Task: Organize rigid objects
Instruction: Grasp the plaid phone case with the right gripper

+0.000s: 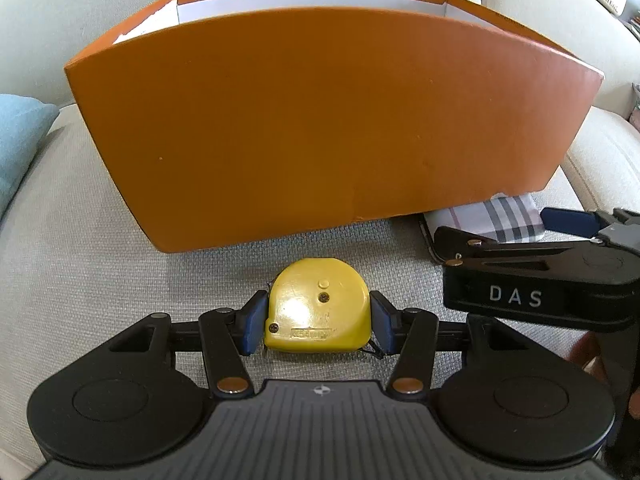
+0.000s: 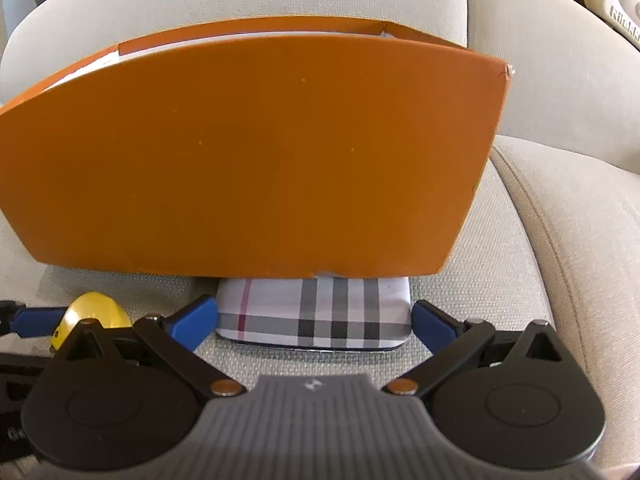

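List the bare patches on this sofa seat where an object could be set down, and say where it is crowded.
Free: the seat left of the tape measure, between the orange box and the blue cushion; and the seat right of the plaid case, up to the cushion seam. Crowded: the strip before the box, holding both items and both tongs.

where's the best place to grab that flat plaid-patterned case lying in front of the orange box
Grip the flat plaid-patterned case across its two short side edges, coming down from the near side, away from the orange cardboard box. It lies flat on the beige cushion with its far end tucked against the box, so only the sides are free. The right gripper already straddles them, pads seemingly not yet pressing.
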`<state>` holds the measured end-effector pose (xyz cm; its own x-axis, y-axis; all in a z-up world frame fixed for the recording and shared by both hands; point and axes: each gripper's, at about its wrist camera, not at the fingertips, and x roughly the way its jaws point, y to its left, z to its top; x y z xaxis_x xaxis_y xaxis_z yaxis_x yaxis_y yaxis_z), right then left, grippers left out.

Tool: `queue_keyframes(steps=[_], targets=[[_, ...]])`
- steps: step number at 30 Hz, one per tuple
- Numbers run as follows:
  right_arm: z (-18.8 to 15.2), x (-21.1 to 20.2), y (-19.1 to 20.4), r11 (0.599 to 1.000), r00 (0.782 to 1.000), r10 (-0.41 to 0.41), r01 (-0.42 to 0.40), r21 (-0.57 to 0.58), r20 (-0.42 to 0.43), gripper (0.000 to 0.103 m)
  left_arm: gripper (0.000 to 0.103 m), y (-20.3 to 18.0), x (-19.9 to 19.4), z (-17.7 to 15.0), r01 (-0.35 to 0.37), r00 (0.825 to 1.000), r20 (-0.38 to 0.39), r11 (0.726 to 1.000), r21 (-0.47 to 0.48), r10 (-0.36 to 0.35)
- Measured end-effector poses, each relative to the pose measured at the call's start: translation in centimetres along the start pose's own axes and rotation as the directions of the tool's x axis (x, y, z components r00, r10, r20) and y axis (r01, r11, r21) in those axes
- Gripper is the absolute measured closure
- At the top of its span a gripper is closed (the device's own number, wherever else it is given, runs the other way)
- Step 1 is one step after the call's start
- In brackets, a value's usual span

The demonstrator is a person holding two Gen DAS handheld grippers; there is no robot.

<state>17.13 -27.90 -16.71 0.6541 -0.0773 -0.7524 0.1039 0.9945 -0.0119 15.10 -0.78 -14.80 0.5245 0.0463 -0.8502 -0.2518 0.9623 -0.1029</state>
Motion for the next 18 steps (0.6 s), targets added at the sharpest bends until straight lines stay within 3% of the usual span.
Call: queue_keyframes(steps=[3,8,12,16,18], targets=[[0.2,0.0,-1.5,0.997,0.999,0.047,-0.046,0.056,-0.020,0.001,0.042,0.3,-0.5,0.2,0.006,1.000,-0.002,1.000,-0.008,-0.006],[-0.5,-1.7,-2.0,0.996,0.996,0.086,-0.086,0.023,-0.031,0.013,0.042,-0.1,-1.6,-0.2,-0.011,0.999,-0.033,0.998,0.054,0.013],[-1.0,-2.8,-2.6,0.992,0.991,0.124,-0.124,0.009,-0.053,0.017,0.042,-0.1,-2.2,-0.4,-0.045,0.995,-0.083,0.996,0.081,0.052],[-1.7,-4.5,-3.3,0.973,0.968,0.230,-0.226,0.052,-0.098,0.024,0.042,0.3,-3.2,-1.0,-0.071,0.989,-0.125,0.993,0.097,0.083],[-2.2,-5.0,-4.0,0.958,0.952,0.282,-0.275,0.076,-0.118,0.027,0.042,1.1,-3.7,-1.0,-0.074,0.988,-0.134,0.996,0.056,0.081]])
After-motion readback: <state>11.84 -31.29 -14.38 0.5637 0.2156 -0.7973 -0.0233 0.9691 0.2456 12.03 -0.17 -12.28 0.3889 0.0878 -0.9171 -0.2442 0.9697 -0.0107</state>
